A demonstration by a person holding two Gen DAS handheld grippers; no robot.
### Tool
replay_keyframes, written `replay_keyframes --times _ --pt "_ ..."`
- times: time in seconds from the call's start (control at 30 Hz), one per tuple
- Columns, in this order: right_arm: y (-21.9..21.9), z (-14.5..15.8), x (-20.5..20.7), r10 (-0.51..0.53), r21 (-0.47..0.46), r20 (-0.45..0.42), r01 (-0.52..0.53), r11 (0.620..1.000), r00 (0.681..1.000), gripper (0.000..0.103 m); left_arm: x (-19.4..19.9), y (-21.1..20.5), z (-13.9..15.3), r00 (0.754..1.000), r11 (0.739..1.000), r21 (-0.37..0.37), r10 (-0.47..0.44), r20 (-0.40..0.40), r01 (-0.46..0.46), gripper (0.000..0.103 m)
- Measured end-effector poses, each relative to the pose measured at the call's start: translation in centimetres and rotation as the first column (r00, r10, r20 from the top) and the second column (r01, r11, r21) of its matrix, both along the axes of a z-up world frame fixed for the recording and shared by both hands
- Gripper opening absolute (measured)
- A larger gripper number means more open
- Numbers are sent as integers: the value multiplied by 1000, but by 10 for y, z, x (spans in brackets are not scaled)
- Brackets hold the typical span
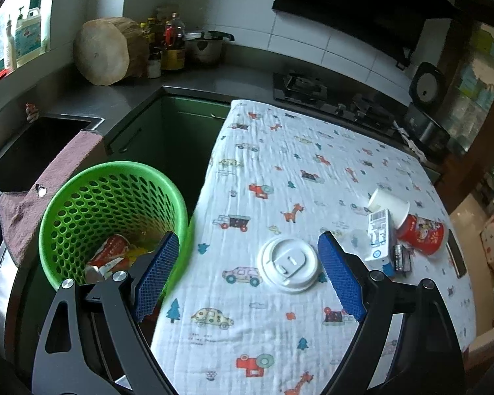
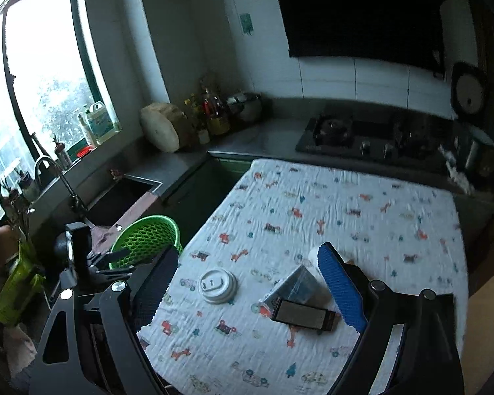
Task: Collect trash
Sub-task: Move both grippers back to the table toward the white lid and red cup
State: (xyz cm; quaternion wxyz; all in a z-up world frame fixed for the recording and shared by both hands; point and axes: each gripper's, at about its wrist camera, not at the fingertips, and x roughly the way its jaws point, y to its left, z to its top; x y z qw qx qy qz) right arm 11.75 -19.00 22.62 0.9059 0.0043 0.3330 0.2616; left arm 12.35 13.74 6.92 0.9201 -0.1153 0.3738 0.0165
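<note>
My left gripper (image 1: 245,276) hangs over the near end of the counter (image 1: 313,151) with its jaws spread wide and nothing between the pads. The white cup lid (image 1: 289,266) lies flat on the cloth right between them and slightly ahead, so I judge a short drop puts me on it. It is round, so no axis matters. The green basket (image 1: 115,210), already holding some trash, stands just off the counter's edge to my left. My right gripper (image 2: 247,283) is also spread and empty. Below it lie the milk carton (image 2: 293,288) and a dark flat packet (image 2: 304,314), touching, the packet's long side running across my view. The red cup (image 1: 423,234) lies tipped beyond them.
</note>
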Motion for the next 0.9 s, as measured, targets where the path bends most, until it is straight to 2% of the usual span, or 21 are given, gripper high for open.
replay_keyframes --times 0.27,0.73,0.9 --pt "3 3 -32 24 47 11 -24 999 1000 84 -11 -13 6 999 999 12 -33 22 33 88" --pt "-2 36 -114 -34 -20 113 36 999 993 84 -40 -32 19 992 995 14 -95 81 95 91" --pt "0 39 -127 -31 -33 137 36 999 990 84 -51 -30 28 990 996 12 -91 110 90 94"
